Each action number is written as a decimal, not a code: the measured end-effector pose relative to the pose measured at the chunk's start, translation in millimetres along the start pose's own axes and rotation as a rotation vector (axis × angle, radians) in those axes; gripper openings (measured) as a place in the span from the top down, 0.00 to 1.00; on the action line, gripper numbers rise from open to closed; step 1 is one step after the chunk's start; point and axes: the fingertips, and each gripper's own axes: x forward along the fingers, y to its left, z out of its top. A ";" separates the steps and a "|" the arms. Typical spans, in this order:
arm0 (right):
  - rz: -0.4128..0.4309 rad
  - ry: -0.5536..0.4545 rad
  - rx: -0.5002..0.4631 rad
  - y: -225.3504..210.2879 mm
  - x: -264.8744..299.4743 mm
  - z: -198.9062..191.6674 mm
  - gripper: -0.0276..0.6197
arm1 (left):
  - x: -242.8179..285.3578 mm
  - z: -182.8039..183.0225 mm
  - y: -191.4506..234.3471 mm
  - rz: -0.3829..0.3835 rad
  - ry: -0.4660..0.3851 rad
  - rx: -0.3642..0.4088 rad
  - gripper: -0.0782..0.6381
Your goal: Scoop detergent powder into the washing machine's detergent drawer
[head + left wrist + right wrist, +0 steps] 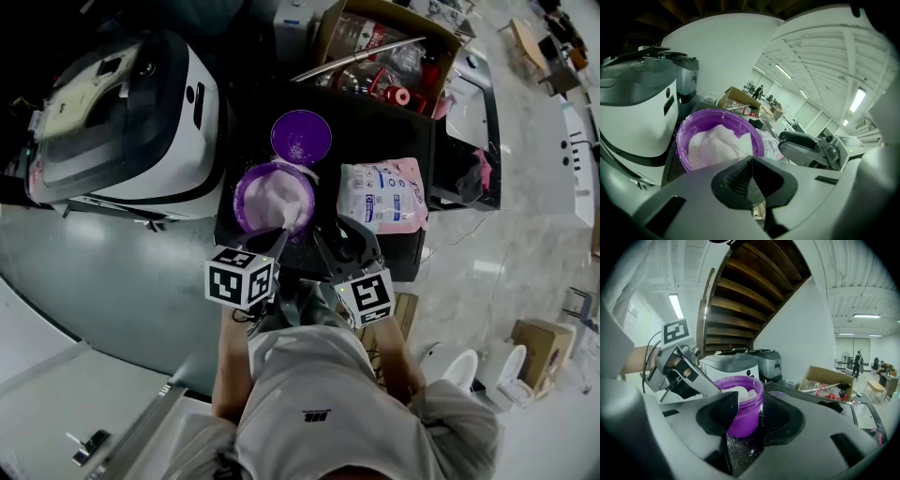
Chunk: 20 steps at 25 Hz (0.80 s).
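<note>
Left gripper (751, 180): jaws pressed together, pads meeting along one seam. A small pale bit shows at the seam's lower end; what it is cannot be told. In the head view the tip of this gripper reaches the near rim of the tub (275, 197), which lies at its 12 o'clock. In the right gripper view the same tip slants down onto the tub's rim from 10 o'clock.

Right gripper (749, 414): jaws spread. The tub stands upright in the gap, just past the pads. The left pad overlaps the tub's wall in that view; whether it touches cannot be told. In the head view the tub lies at this gripper's 11 o'clock.

Tub: purple, open, heaped with white powder (719, 143). It rests on the black table (375, 122). Loose grains (740, 451) lie on the table at the tub's base.

Around the tub, head view:
- Lid (301, 137): purple, flat, 12 o'clock, just beside.
- Bag (382, 194): pink and white, lying flat, 3 o'clock, near.
- Washer (131, 122): white and black, 10 o'clock, beside the table.
- Box (389, 47): cardboard, open, 1 o'clock, at the table's far edge.
</note>
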 end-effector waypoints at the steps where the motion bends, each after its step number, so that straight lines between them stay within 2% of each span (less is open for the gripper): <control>1: 0.001 0.000 -0.001 1.3 -0.2 -0.9 0.70 | -0.8 -0.7 0.0 0.000 -0.010 -0.009 0.87; 10: -0.002 0.008 0.004 15.5 -0.8 -8.2 0.70 | -13.2 -2.4 3.9 -0.019 -0.094 -0.097 0.87; 16: -0.048 0.004 0.017 22.7 2.9 -9.9 0.70 | -21.2 -1.2 10.3 -0.063 -0.156 -0.120 0.87; 20: -0.086 0.002 0.017 30.8 8.1 -10.3 0.70 | -24.9 -1.6 13.7 -0.118 -0.185 -0.125 0.87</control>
